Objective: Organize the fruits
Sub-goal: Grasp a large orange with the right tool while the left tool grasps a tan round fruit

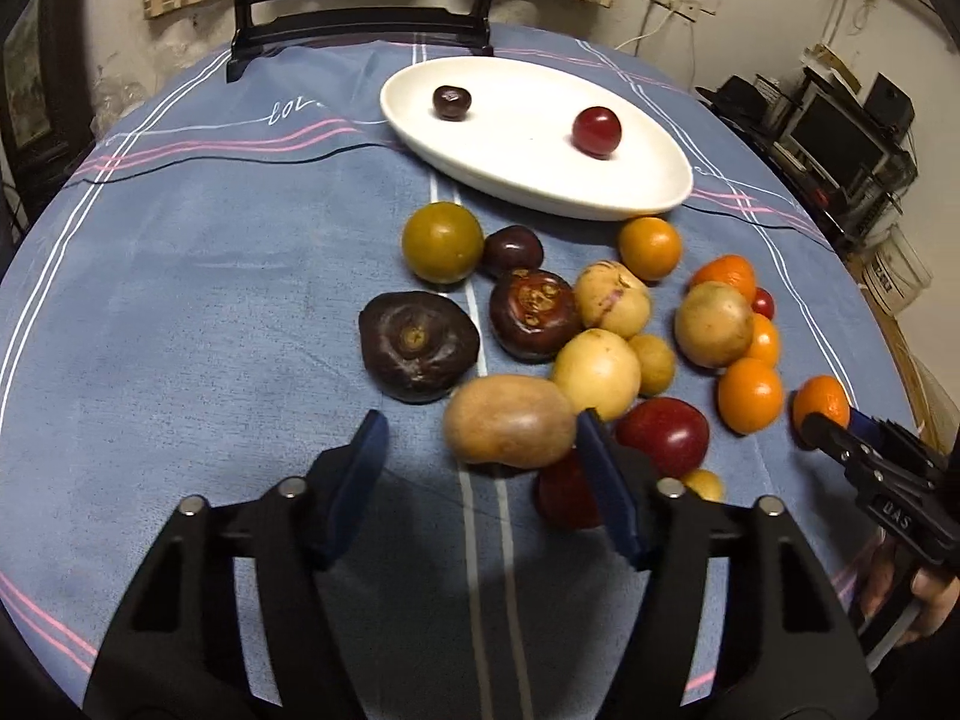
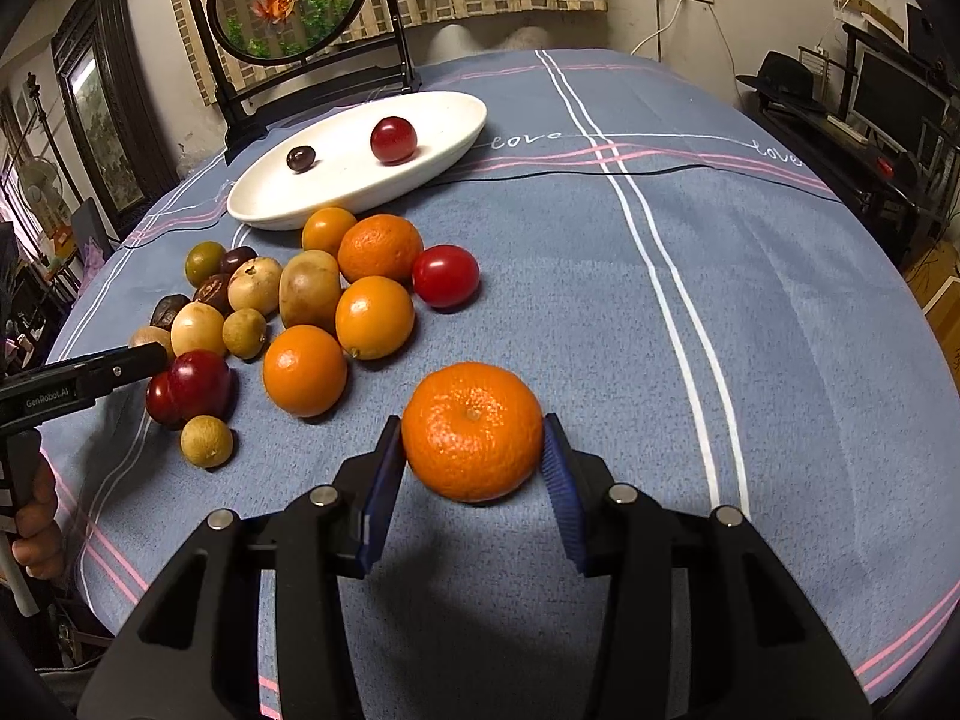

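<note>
While right claw (image 2: pixel 474 468) clamps mandarin (image 2: pixel 473 431) | left claw (image 1: pixel 480 450) released (brown fruit (image 1: pixel 509 420) touches one finger)

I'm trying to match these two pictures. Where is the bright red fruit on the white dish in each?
Left wrist view: red fruit on the dish's right half, upper centre.
Right wrist view: red fruit upper left of centre.
Shared landmark: white dish, with a small dark fruit to its left.

Cloth, glaze and peel

A matt woven tablecloth (image 2: pixel 750 300) lies under a glossy white dish (image 2: pixel 456 138); the mandarin (image 2: pixel 473 431) has dimpled, shiny peel.
</note>
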Available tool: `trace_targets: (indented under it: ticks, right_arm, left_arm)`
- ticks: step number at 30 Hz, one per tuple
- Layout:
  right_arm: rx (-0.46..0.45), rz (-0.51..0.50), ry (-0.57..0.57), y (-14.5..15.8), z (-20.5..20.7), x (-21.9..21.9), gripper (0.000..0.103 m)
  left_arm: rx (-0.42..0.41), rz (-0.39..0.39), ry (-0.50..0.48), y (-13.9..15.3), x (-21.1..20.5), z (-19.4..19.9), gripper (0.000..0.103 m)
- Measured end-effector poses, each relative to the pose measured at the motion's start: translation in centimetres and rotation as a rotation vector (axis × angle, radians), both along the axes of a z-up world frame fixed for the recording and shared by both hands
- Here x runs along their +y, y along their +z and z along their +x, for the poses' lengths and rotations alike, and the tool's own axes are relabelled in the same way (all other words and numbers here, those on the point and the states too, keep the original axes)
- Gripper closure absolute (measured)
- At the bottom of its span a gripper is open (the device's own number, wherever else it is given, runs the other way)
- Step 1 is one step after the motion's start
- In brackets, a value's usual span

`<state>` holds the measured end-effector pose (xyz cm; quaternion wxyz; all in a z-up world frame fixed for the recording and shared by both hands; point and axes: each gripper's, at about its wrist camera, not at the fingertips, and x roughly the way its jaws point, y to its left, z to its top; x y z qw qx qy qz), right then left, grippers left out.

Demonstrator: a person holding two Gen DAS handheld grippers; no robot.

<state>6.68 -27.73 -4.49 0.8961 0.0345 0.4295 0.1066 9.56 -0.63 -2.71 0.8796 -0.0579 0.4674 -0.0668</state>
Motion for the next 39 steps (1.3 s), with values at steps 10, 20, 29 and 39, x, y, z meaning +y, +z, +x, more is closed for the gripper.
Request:
trace_targets:
  ticks: [10, 20, 29, 39]
  right_arm:
    - [-0.002, -0.006, 0.008, 0.1, -0.3, 0.1, 0.057]
    - [-0.002, -0.01, 0.012, 0.1, -0.7, 0.4, 0.057]
    - [-0.002, -0.009, 0.014, 0.1, -0.7, 0.3, 0.057]
    - [-0.003, -0.012, 0.013, 0.1, -0.7, 0.3, 0.057]
  left_arm:
    - [-0.03, 0.046, 0.033, 0.7, 2.8, -2.7, 0.036]
    - [-0.035, 0.068, -0.002, 0.2, 2.2, -2.7, 0.036]
    - [-0.025, 0.082, -0.061, -0.3, 0.6, -3.3, 0.037]
    - [-0.015, 0.112, -0.074, -1.6, 0.3, -2.2, 0.06]
